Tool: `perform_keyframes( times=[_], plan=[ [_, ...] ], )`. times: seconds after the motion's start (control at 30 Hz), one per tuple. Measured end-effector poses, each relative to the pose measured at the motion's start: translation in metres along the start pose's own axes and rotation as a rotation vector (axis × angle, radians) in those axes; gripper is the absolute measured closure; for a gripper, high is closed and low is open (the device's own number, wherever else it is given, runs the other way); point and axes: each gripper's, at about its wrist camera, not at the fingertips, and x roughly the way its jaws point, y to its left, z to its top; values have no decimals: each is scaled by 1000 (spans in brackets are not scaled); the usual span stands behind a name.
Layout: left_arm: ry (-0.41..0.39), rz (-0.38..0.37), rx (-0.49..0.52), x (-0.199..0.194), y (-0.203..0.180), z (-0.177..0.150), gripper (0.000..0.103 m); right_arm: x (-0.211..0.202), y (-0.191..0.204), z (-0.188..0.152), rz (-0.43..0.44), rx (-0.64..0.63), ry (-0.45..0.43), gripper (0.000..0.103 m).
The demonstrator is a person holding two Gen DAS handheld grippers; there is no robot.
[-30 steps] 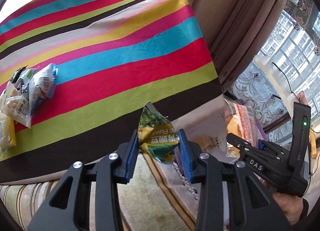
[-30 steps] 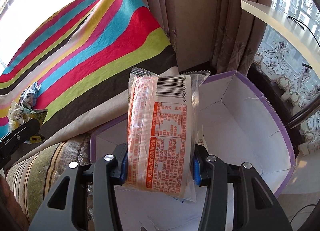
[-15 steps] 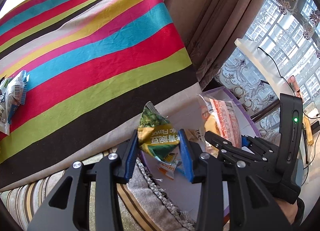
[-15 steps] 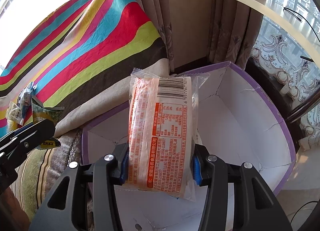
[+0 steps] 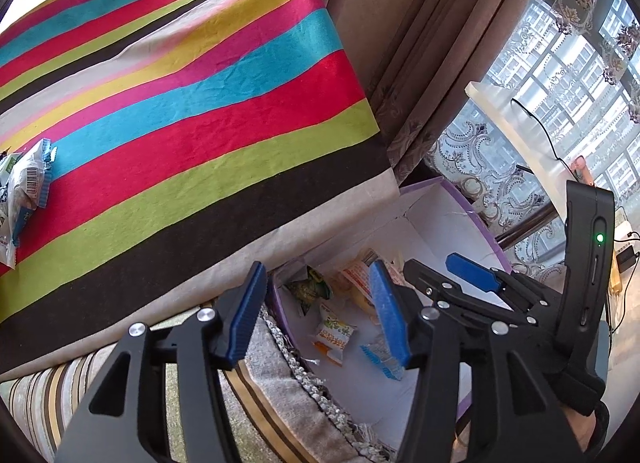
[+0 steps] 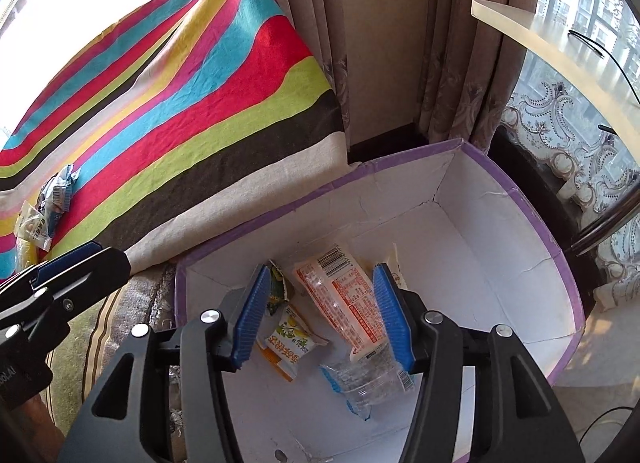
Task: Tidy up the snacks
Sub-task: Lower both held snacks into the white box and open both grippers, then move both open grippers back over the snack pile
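A purple-rimmed white box [image 6: 520,199] stands on the floor beside the striped bed. Inside lie the orange-printed packet [image 6: 344,303], the green packet [image 6: 276,291], a yellow-orange packet [image 6: 288,343] and a clear blue-edged packet [image 6: 360,379]. My right gripper [image 6: 320,319] is open and empty above the box. My left gripper [image 5: 320,315] is open and empty over the box's near-left corner [image 5: 280,295]; the green packet [image 5: 308,291] lies below it. The right gripper [image 5: 472,275] shows in the left wrist view.
Several more snack packets lie on the striped bedcover at the far left [image 5: 24,191] [image 6: 48,203]. Brown curtains [image 6: 460,43] hang behind the box. A striped cushion with fringe [image 5: 280,375] borders the box's left side. A pale shelf with a cable [image 5: 520,131] is at right.
Both grippers have opened and dropped their packets: the green packet and the orange-printed packet now lie in the box. Both grippers have moved over the box.
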Motion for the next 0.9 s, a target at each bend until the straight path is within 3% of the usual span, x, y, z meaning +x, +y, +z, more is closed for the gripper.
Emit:
perform_keyframes(
  times=[0.23,0.4,0.9],
  plan=[
    [-15,11,-22,-5,7,-1,46,-5,4,2,-1,-4,-10,43],
    [-29,28,-42,-11,16,-3,46,-10,13,4,13,-19,-24,31],
    [-130,91,-156,-53,76,-14,42,-20,90,7,94,-125,-18,21]
  ],
)
